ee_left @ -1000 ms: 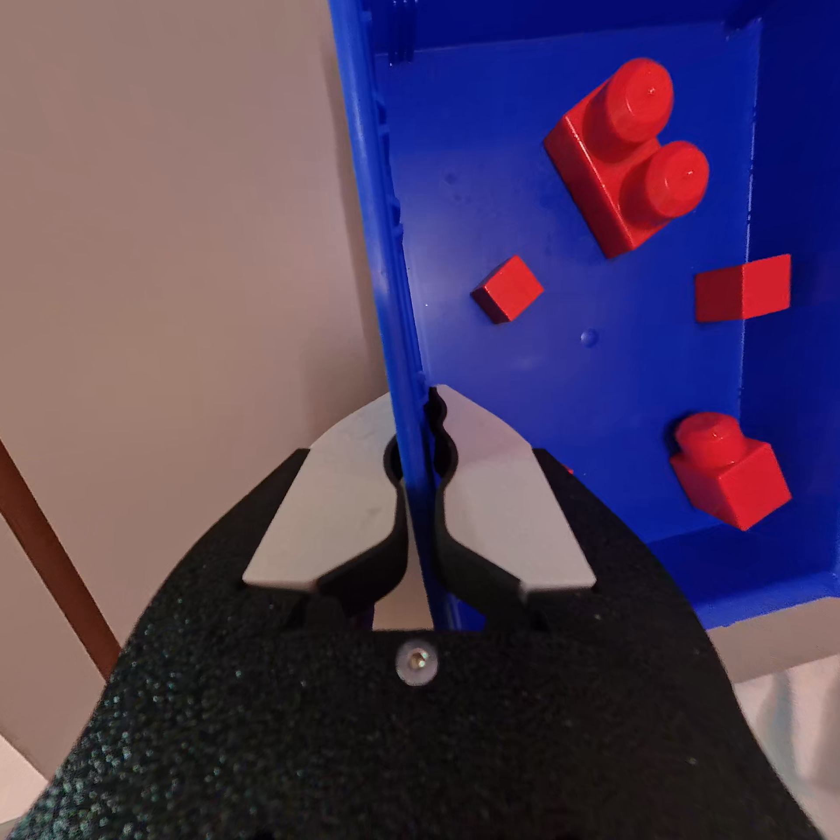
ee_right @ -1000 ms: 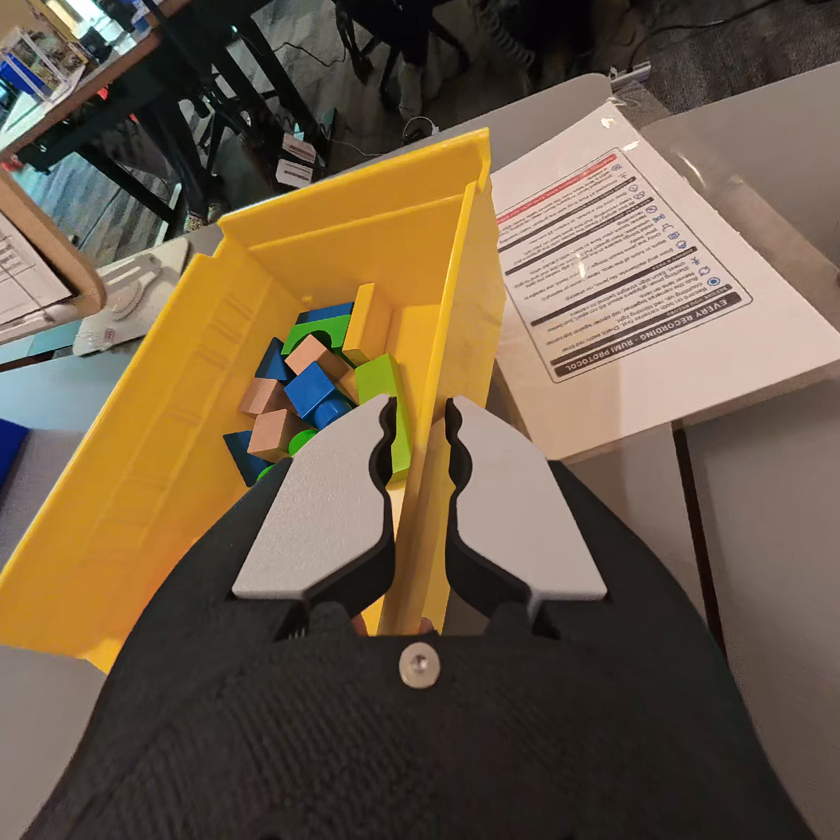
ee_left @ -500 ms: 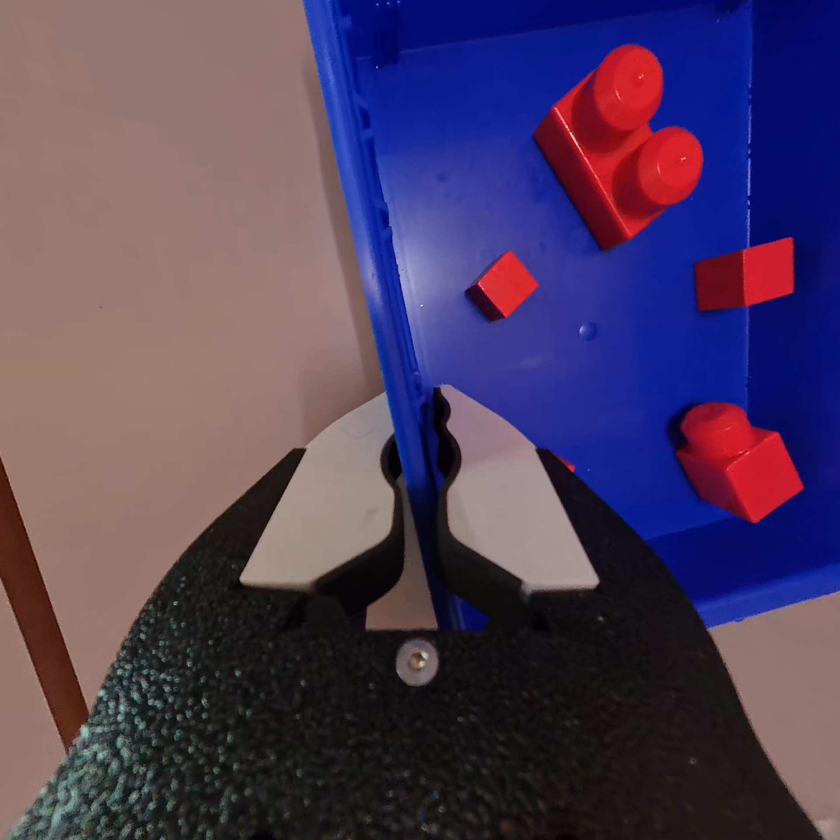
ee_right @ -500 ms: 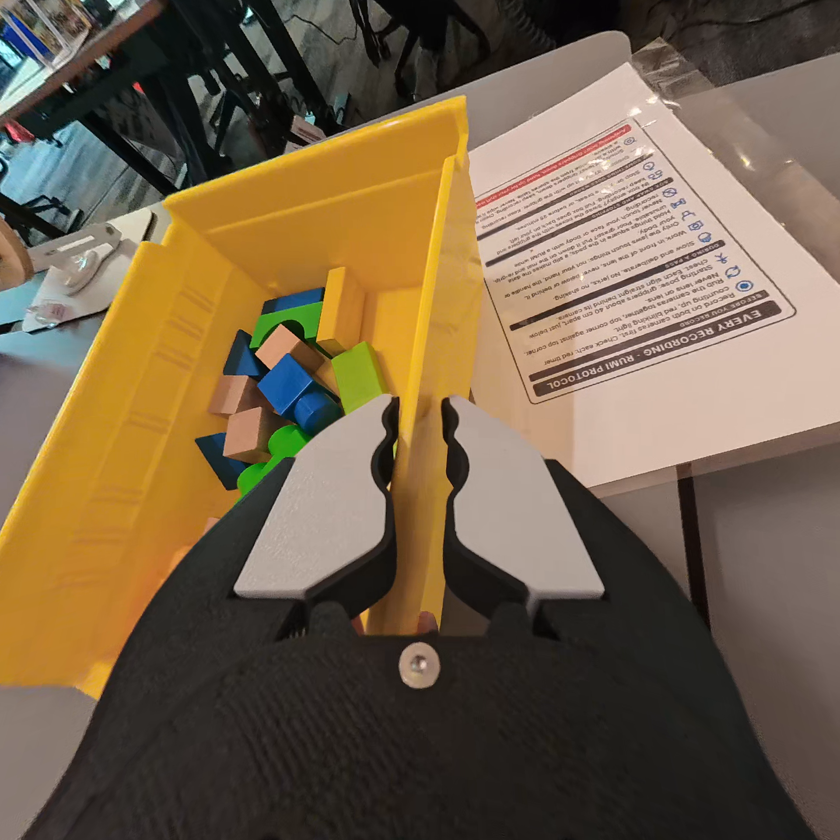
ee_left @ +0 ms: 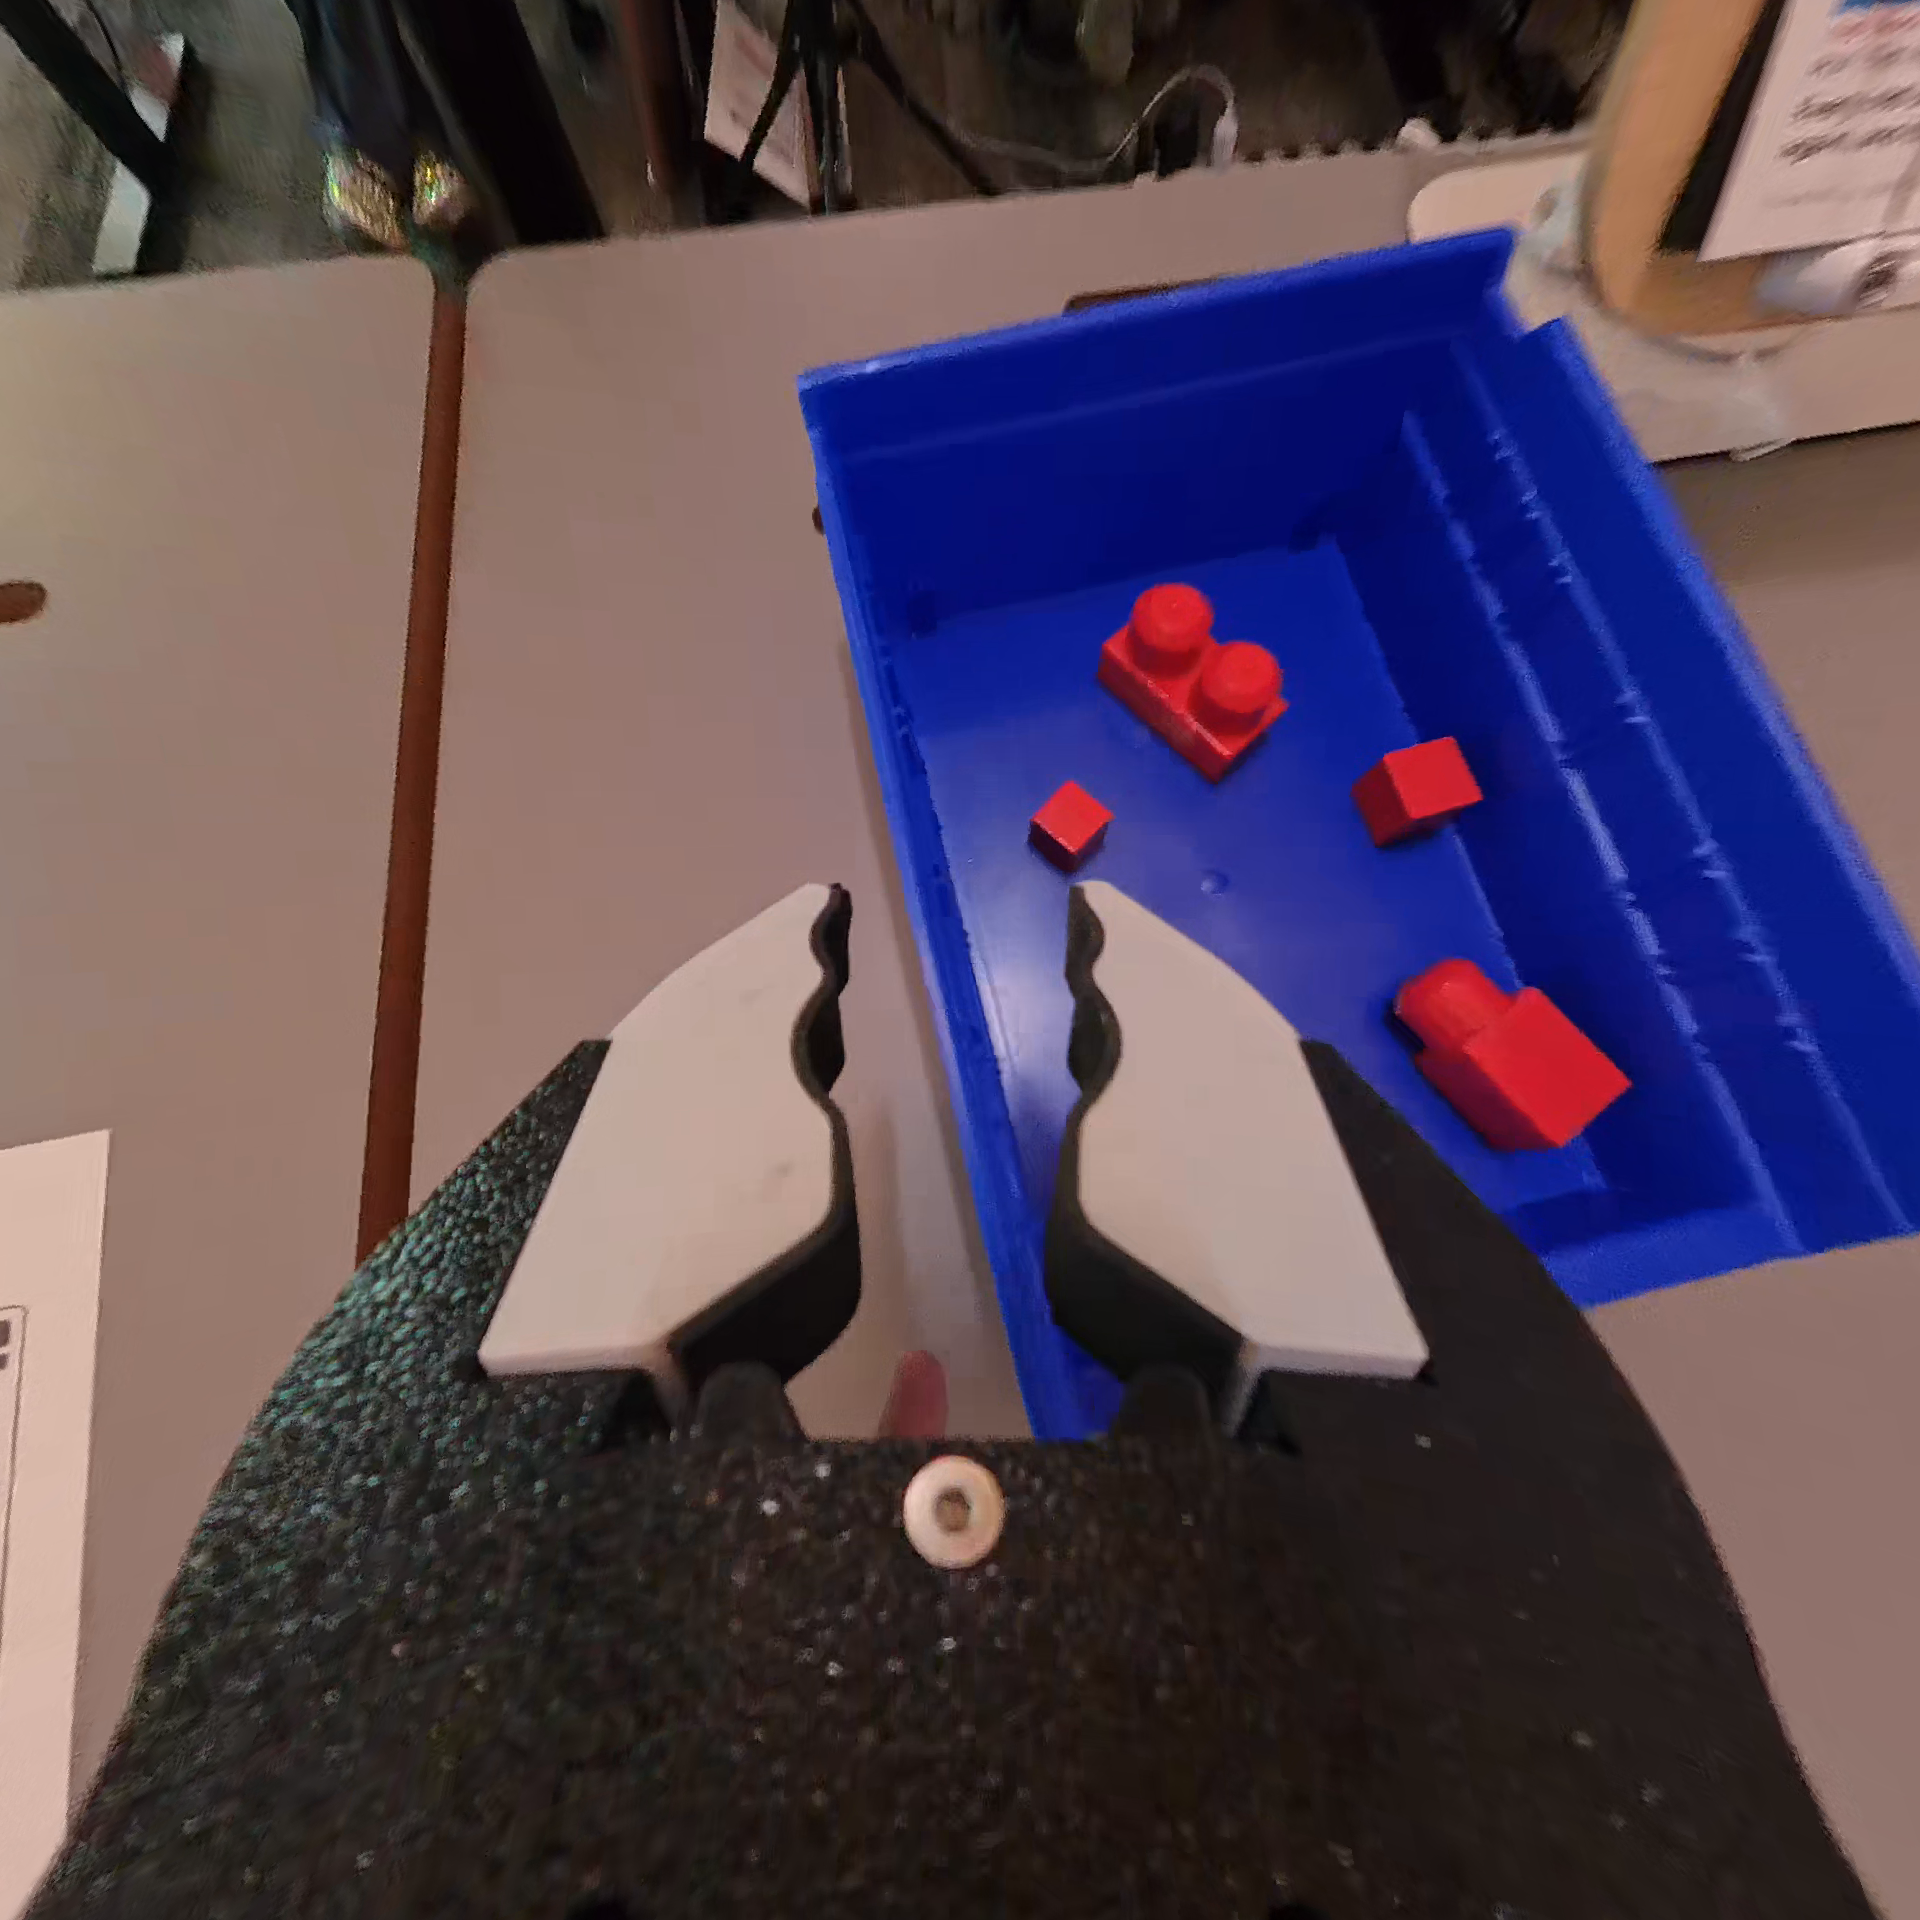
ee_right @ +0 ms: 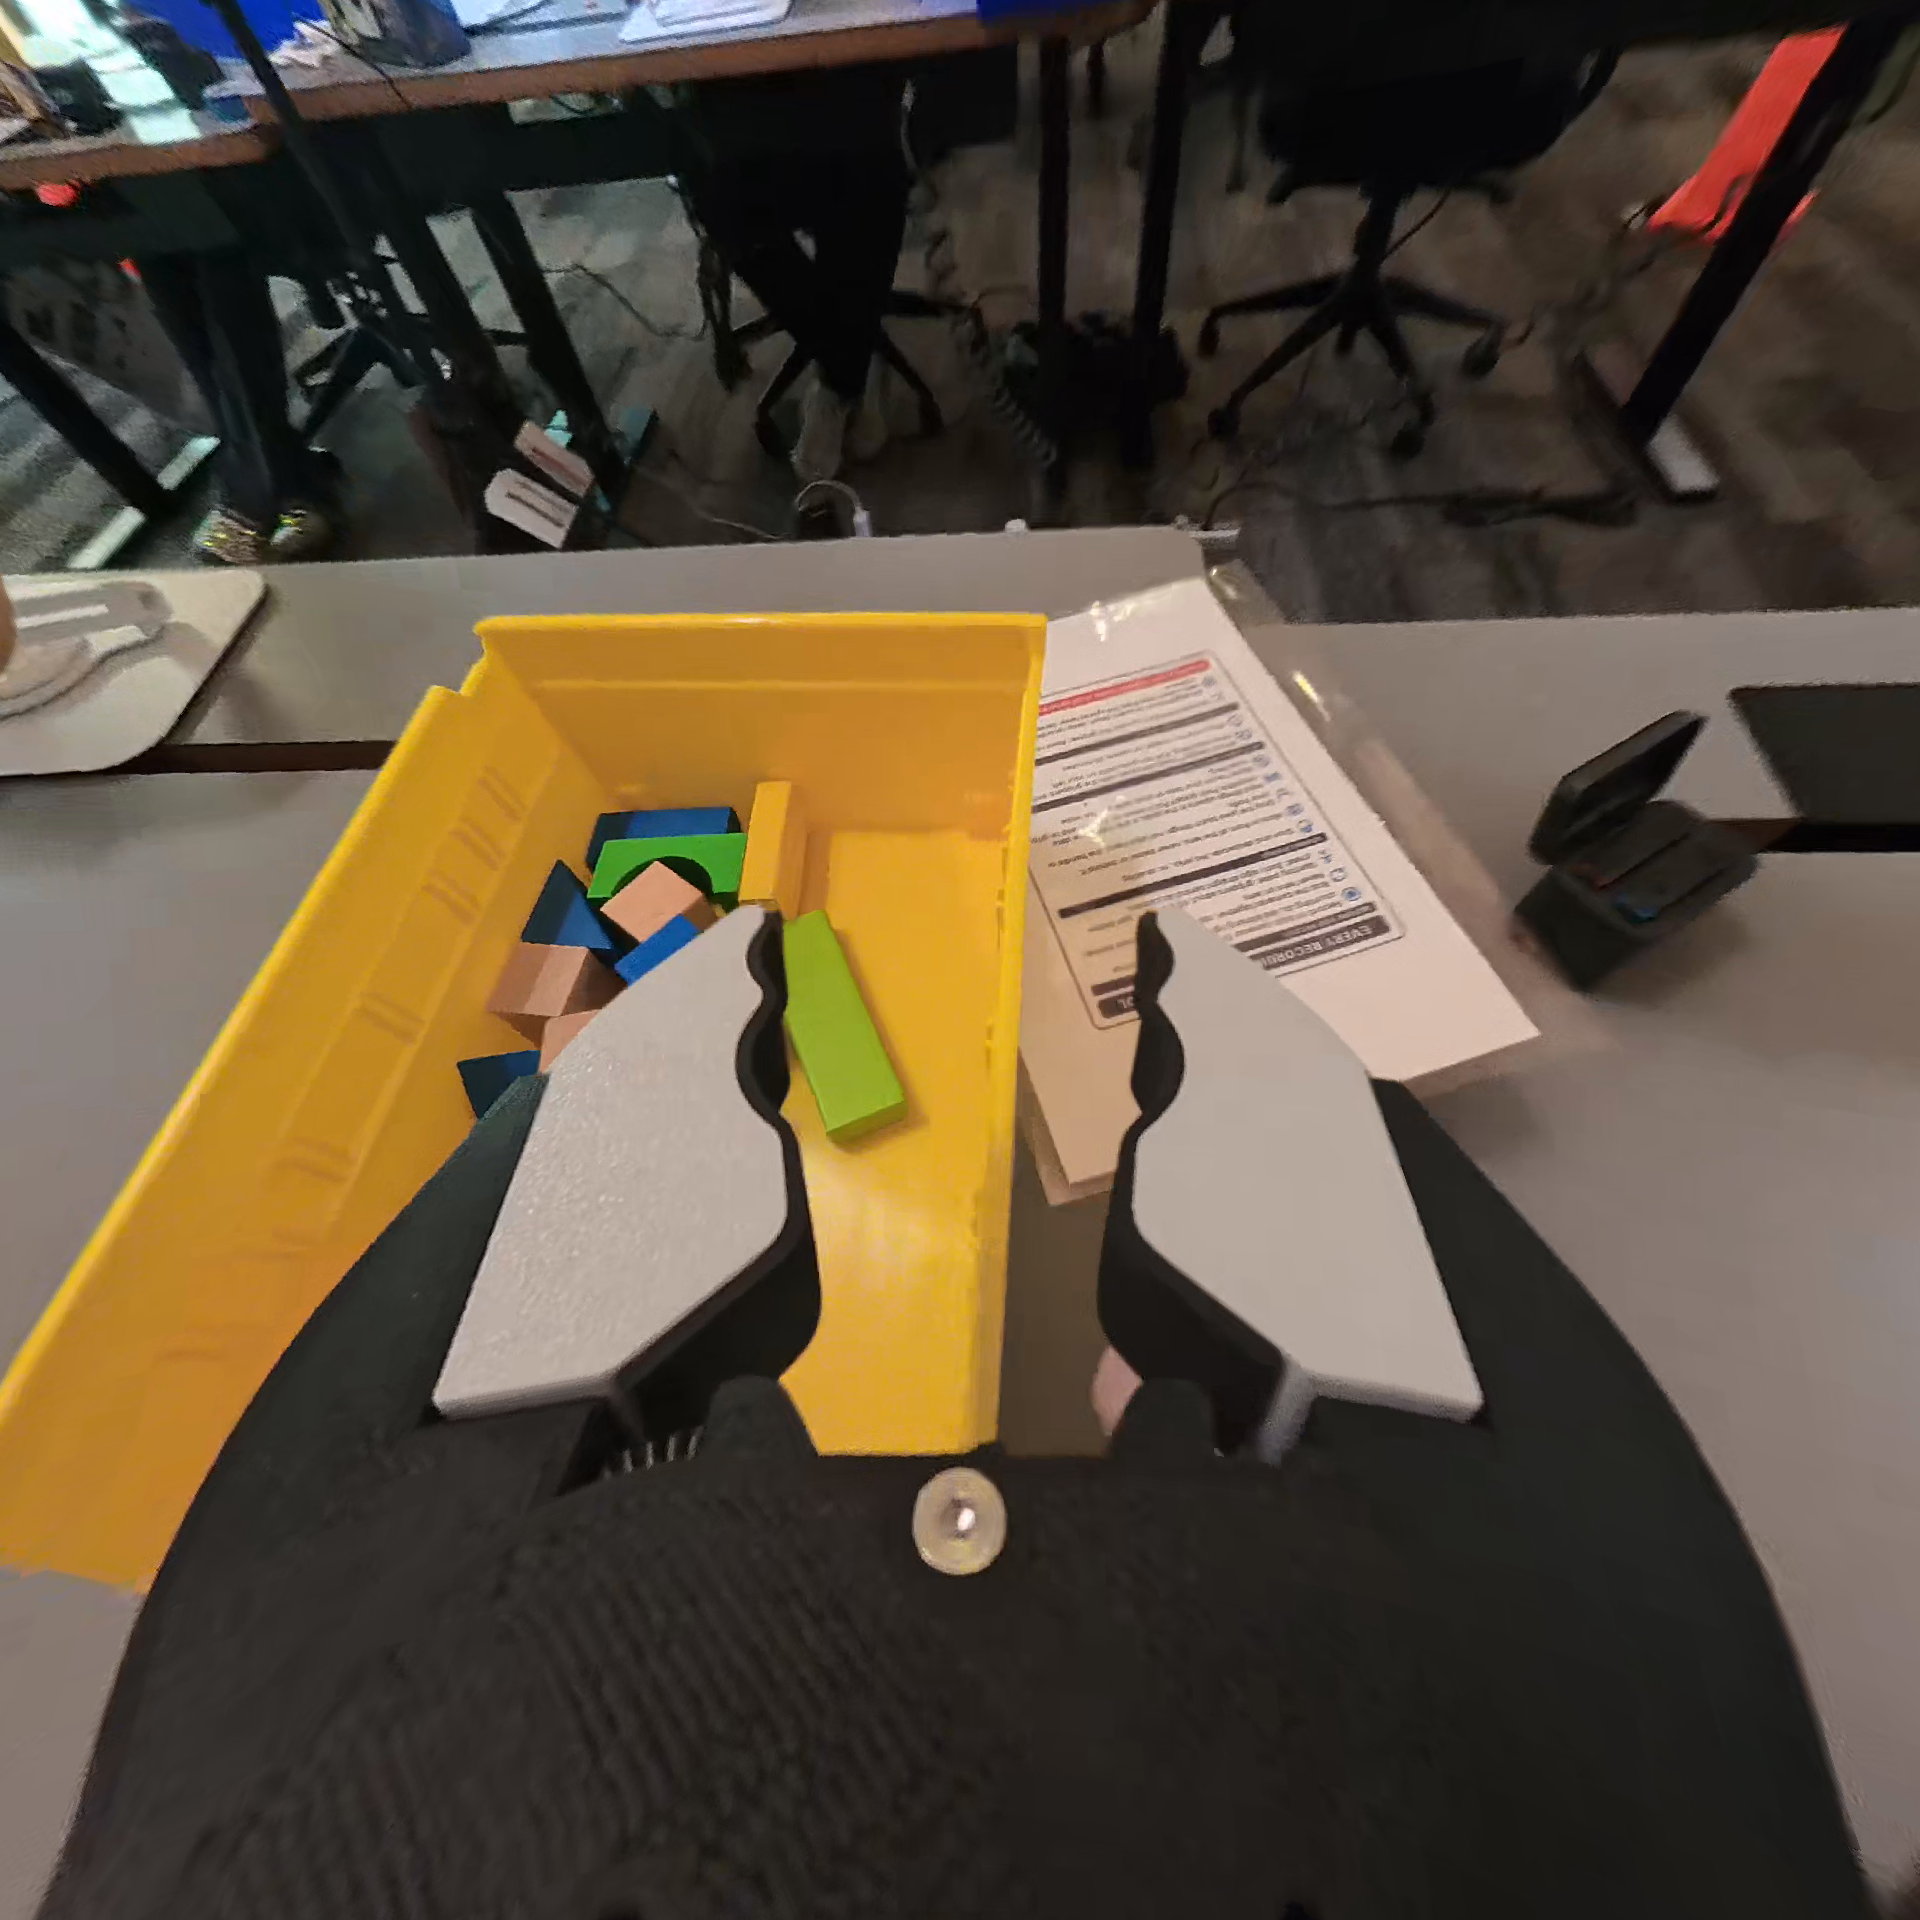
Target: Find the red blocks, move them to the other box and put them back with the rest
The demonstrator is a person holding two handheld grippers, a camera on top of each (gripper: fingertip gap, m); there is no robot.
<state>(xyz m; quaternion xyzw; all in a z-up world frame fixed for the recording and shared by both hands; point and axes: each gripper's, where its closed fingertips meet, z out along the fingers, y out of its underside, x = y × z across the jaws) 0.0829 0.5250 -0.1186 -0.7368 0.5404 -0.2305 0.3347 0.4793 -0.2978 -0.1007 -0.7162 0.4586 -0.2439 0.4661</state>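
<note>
In the left wrist view a blue box (ee_left: 1621, 748) stands on the grey table and holds several red blocks: a two-stud brick (ee_left: 1195, 681), a small cube (ee_left: 1070, 823), a larger cube (ee_left: 1418, 790) and a one-stud brick (ee_left: 1507, 1055). My left gripper (ee_left: 956, 904) is open, its fingers astride the box's left wall without touching it. In the right wrist view a yellow box (ee_right: 312, 1039) holds blue, green, yellow and plain wooden blocks, among them a green bar (ee_right: 836, 1023). My right gripper (ee_right: 956, 925) is open wide astride the yellow box's right wall, apart from it.
A laminated printed sheet (ee_right: 1247, 831) lies right of the yellow box, and a small black case (ee_right: 1631, 852) lies farther right. A brown gap between tabletops (ee_left: 416, 727) runs left of the blue box. Desks and chairs stand beyond the table.
Both grippers were shut on their boxes' walls, left on the blue wall, right on the yellow one. Both have opened and let go; the boxes now rest flat on the table.
</note>
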